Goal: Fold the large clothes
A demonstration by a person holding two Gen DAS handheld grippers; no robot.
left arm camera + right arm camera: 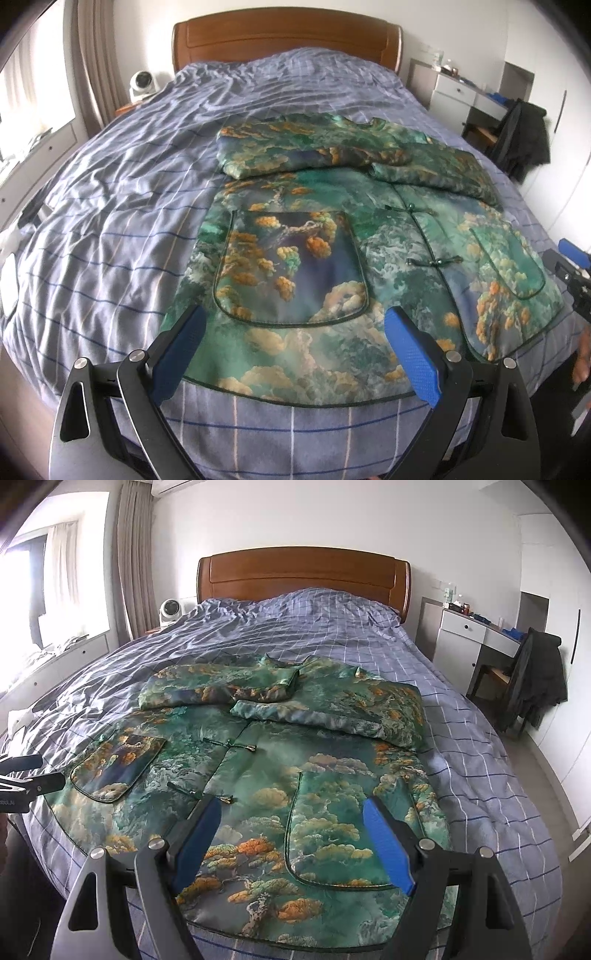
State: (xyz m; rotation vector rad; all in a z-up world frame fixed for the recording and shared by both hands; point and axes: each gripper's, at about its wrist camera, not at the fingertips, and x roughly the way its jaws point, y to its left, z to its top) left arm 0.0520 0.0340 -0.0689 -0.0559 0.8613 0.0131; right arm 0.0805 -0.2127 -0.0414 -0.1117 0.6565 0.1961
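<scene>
Jacket (pixel 373 236): one, green landscape print, flat on the bed (pixel 122 206), hem at the foot edge.
Sleeves: two, both folded across the chest, nearer the headboard (pixel 284 37).
Pockets: two patch pockets, one on each front panel.
Left gripper (pixel 295 350): above the jacket's left pocket, jaws wide, empty.
Right gripper (pixel 291 834): above the jacket's right pocket, jaws wide, empty.

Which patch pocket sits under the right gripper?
The green cloud-print pocket on the jacket, framed between the open right gripper fingers. The other, dark blue-centred pocket lies far toward the left gripper.
</scene>
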